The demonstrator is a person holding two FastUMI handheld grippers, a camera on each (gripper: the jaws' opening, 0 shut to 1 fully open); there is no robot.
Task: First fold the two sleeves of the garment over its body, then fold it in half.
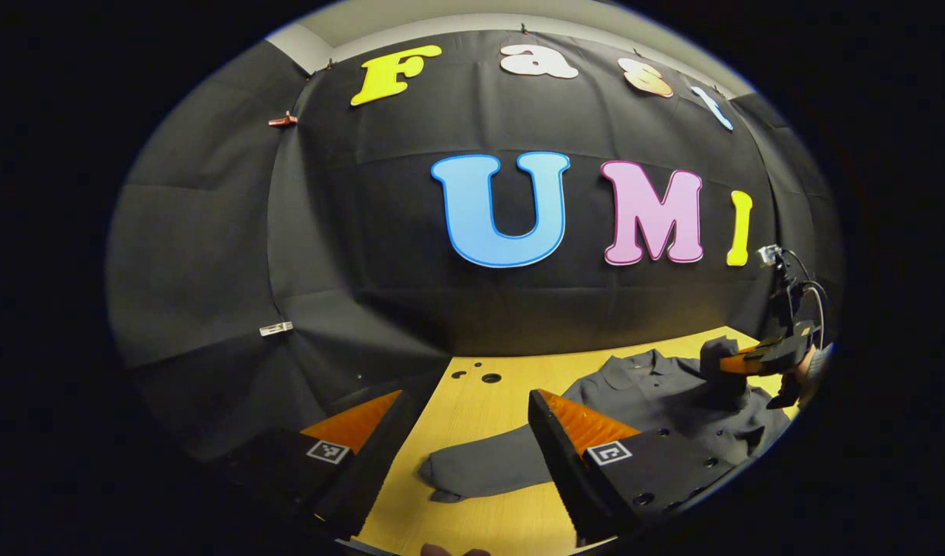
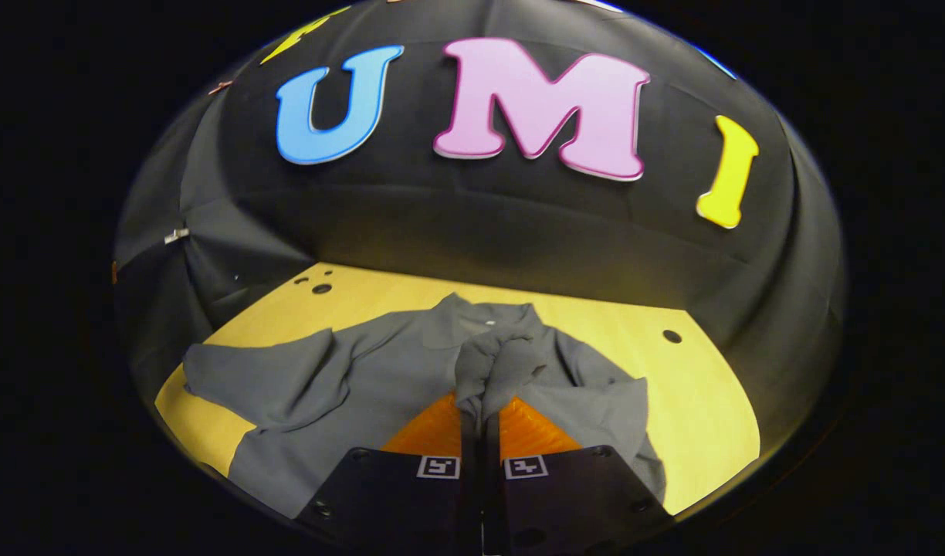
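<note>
Yellow wooden table (image 1: 472, 417) with round holes (image 1: 491, 378) near its far edge, beside the black cloth wall (image 1: 364, 232); a small white clip (image 1: 276, 329) on the cloth left of the table.

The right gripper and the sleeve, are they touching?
Touching. In the right gripper view, the right gripper has both fingers closed on a bunched fold of the sleeve, lifted above the shirt; no gap shows between them.

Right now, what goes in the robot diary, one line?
right gripper: shut on right sleeve, lifted over shirt | left gripper: open | left sleeve: flat
</note>
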